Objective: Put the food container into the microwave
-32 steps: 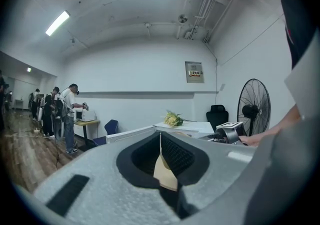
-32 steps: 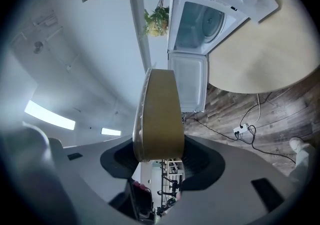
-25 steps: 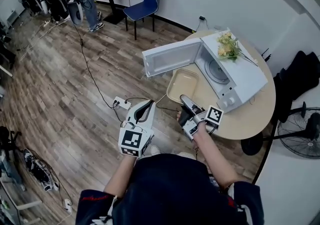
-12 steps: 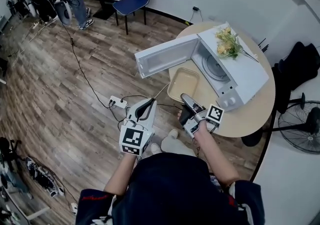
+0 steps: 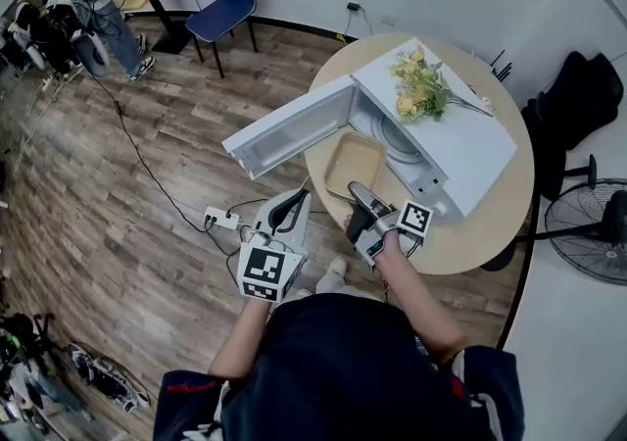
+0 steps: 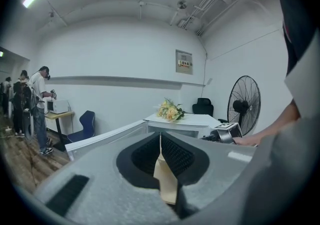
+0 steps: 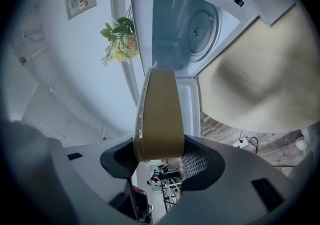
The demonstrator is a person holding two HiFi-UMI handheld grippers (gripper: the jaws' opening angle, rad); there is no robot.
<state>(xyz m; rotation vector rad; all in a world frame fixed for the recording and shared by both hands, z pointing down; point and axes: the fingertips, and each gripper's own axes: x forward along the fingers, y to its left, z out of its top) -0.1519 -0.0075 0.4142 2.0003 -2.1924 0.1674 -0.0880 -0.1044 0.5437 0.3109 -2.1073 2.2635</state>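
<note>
Beige, shallow, round-cornered food container [image 5: 357,157], rim clamped in right gripper [image 5: 355,193]; left gripper [image 5: 296,198] jaws together.

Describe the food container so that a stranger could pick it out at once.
Find the round wooden table with the white microwave on it, door swung open. Just in front of the open cavity is the food container, held at its near rim by the right claw. It is the only shallow tan tray with rounded corners; its one neighbour is a flower bunch on the microwave.
</note>
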